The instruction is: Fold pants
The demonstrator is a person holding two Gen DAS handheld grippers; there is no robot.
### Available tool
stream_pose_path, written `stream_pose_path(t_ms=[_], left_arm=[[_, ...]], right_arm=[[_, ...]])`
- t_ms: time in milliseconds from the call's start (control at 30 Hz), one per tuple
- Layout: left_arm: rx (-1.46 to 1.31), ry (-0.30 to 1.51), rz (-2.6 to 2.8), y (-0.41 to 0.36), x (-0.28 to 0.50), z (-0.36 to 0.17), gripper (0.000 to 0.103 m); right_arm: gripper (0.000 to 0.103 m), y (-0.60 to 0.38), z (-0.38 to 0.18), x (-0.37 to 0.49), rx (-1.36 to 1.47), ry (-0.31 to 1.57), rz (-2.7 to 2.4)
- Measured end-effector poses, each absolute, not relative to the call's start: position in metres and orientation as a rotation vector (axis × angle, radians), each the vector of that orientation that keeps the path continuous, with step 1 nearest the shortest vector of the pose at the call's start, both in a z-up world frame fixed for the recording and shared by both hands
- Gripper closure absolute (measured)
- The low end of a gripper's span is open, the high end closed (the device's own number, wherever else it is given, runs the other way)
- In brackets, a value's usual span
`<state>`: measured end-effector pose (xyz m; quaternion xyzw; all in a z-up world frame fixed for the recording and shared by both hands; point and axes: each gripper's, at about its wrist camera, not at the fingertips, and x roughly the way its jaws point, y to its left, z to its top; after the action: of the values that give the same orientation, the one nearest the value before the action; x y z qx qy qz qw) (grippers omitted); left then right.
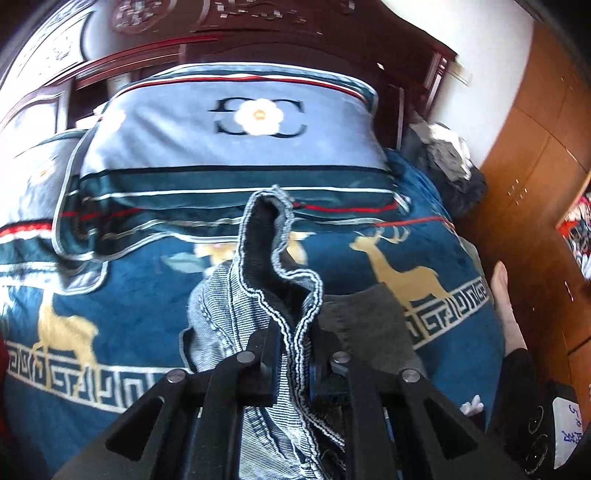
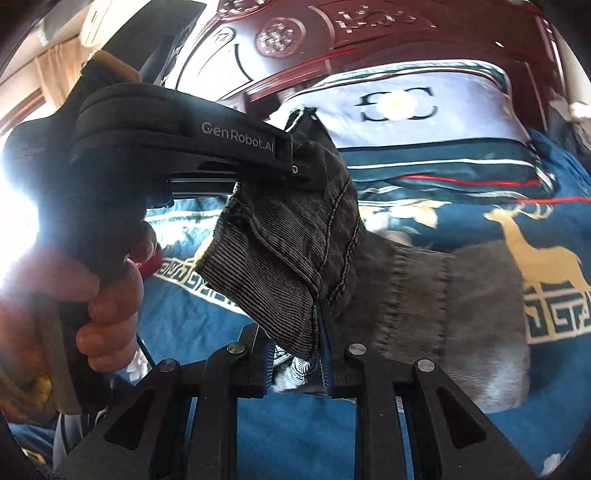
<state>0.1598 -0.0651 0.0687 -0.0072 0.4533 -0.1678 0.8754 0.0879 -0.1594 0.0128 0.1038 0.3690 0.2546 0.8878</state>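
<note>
Both tools are closed on the pants [image 2: 295,236]: your left tool [image 1: 293,369] pinches a striped hem edge, your right tool [image 2: 297,362] clamps a seamed corner, and the cloth hangs between them above the bed [image 1: 129,295]. The corduroy looks soft, limp and moderately heavy, so expect sag, not slip. Judgement: grip at stitched seams or waistband, where layers are thickest, and keep both edges taut.

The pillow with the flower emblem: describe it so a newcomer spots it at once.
Start at the carved dark-red headboard. Leaning against it on the deer-patterned blue blanket is the pillow. Only it has a pale blue face with a white flower between two dark C-shapes.
</note>
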Motion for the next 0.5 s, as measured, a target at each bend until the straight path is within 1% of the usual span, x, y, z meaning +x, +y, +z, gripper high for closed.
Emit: stream_pose_path(t_ms=[167, 333, 433, 500], left_arm=[[0.022, 0.96, -0.404, -0.11, 0.164, 0.066, 0.093], [0.057, 0.995, -0.462, -0.159, 0.17, 0.051, 0.093], [0.081, 1.052, -0.474, -0.185, 0.177, 0.028, 0.093], [0.09, 1.125, -0.465, -0.197, 0.186, 0.005, 0.091]], right_arm=[[0.084, -0.197, 0.013, 0.089, 0.286, 0.768, 0.5], [0.084, -0.236, 0.005, 0.09, 0.354, 0.778, 0.451], [0.084, -0.261, -0.01, 0.093, 0.433, 0.812, 0.427], [0.08, -0.277, -0.027, 0.099, 0.519, 0.858, 0.412]])
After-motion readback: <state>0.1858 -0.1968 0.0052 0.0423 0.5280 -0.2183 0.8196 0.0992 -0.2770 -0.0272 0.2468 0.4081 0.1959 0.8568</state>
